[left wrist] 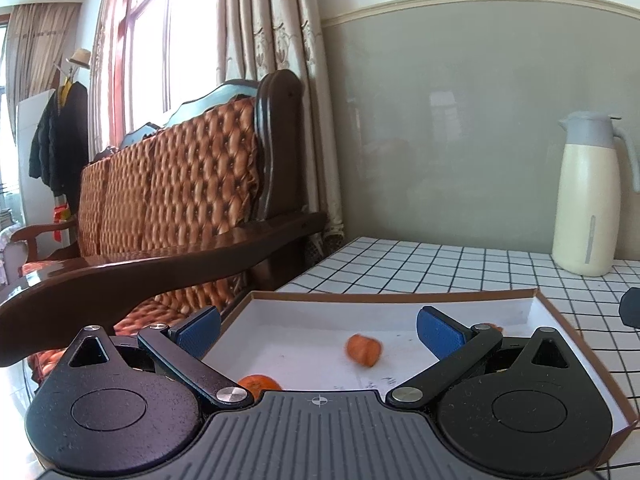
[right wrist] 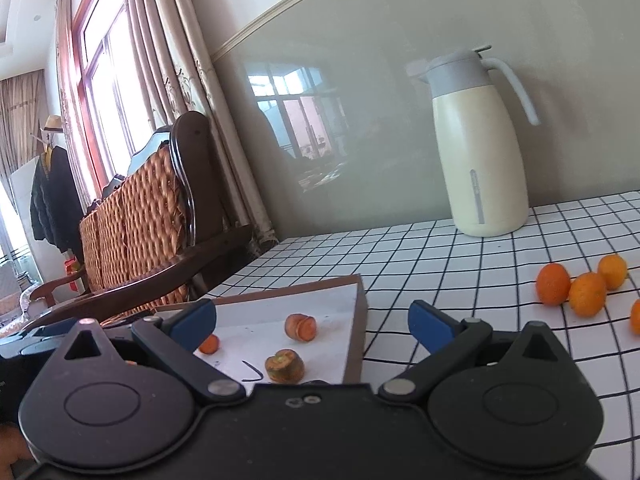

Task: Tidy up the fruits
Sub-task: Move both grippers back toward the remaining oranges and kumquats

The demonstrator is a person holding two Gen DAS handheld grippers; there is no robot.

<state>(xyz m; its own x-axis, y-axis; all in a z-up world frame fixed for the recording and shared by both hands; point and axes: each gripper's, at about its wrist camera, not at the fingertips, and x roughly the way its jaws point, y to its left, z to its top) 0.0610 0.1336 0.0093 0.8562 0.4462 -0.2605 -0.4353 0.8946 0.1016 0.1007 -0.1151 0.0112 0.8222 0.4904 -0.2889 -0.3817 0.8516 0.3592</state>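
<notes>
While both jaws gape empty, we hover our left hand-held gripper (left wrist: pixel 318 330) over the box (left wrist: pixel 400 295) holding carrot pieces (right wrist: pixel 301 327); our right hand-held gripper (right wrist: pixel 312 326) straddles its right rim, oranges (right wrist: pixel 587 294) far right on open desk (right wrist: pixel 460 264).

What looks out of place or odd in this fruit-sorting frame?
The shallow box holds cut carrot chunks, not fruit, while the small oranges sit loose on the checked tablecloth. One chunk looks motion-blurred.

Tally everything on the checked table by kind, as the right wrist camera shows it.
Oranges loose on the cloth: 4, one cut by the frame edge
Carrot pieces in the box: 3
Box: 1
Jug: 1
Total: 9
</notes>
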